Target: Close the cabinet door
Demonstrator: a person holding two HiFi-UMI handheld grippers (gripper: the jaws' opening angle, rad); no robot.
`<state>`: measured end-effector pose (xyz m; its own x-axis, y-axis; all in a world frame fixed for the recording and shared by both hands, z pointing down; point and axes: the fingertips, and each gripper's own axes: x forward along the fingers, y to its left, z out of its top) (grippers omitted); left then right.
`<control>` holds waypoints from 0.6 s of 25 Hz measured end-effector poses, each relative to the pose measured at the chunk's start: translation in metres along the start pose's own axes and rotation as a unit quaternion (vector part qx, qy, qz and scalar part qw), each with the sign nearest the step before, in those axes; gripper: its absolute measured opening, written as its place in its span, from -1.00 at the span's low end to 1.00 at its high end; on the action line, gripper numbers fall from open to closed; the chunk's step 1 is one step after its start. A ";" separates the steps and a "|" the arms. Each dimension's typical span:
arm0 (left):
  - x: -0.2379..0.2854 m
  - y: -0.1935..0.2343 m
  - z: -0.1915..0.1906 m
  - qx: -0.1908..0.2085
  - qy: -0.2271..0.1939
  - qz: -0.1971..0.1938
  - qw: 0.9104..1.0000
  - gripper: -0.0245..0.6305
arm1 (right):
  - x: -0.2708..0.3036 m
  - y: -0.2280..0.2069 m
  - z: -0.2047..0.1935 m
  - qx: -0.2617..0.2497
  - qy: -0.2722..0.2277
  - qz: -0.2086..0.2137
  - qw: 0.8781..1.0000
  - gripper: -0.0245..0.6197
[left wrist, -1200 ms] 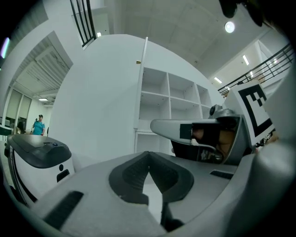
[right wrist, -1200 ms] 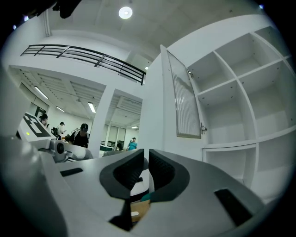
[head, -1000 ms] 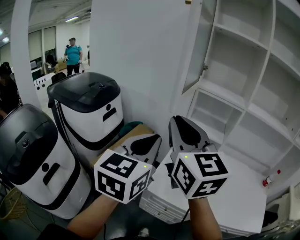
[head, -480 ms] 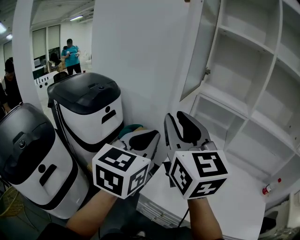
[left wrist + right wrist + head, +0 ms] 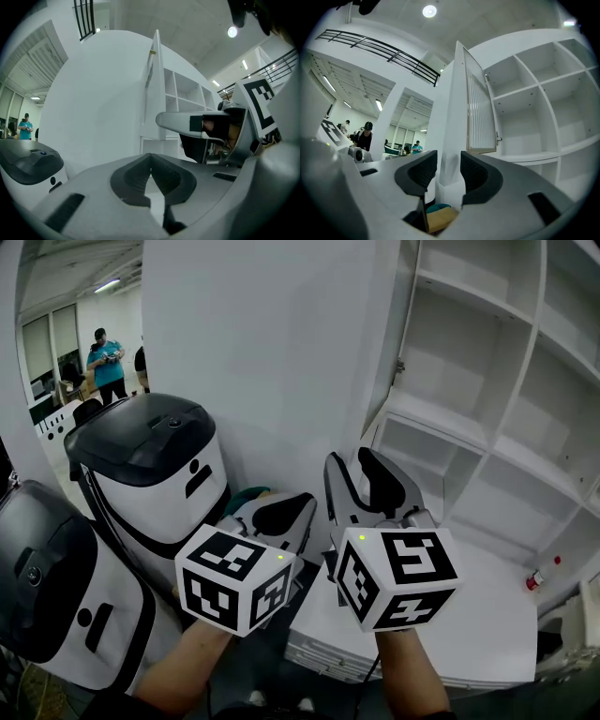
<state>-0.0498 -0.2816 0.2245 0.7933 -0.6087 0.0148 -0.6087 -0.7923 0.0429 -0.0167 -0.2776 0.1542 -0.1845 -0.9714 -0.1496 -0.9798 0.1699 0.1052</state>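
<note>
Right gripper (image 5: 349, 459) jaws have just been opening and stand apart, holding nothing, well short of the cabinet door (image 5: 480, 112) edge; left gripper (image 5: 302, 502) jaws together.

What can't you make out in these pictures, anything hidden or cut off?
- Teal object: head view, mostly hidden behind the left gripper.
- White ribbed cabinet door: head view, top cut off by the upper edge.
- Small red-capped item: head view, too small to identify.

Left gripper (image 5: 150, 159) jaws together, nothing held. Right gripper (image 5: 448, 165) jaws have just been opening, nothing between the fingers. Both sit side by side.
</note>
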 end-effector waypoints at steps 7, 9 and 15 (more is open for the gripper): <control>0.004 0.005 0.002 -0.002 -0.003 -0.049 0.999 -0.89 | 0.010 0.001 -0.004 -0.011 0.012 -0.053 0.998 -0.49; 0.004 0.006 0.001 0.001 -0.002 -0.062 0.998 -0.89 | 0.011 0.002 -0.006 -0.013 0.013 -0.067 0.998 -0.49; 0.005 0.007 0.004 -0.001 -0.007 -0.097 0.995 -0.89 | 0.013 0.000 -0.007 -0.033 0.018 -0.105 0.994 -0.51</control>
<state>-0.0495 -0.2903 0.2208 0.8952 -0.4456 -0.0082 -0.4448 -0.8945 0.0446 -0.0185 -0.2915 0.1592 0.0276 -0.9897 -0.1402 -0.9890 -0.0474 0.1399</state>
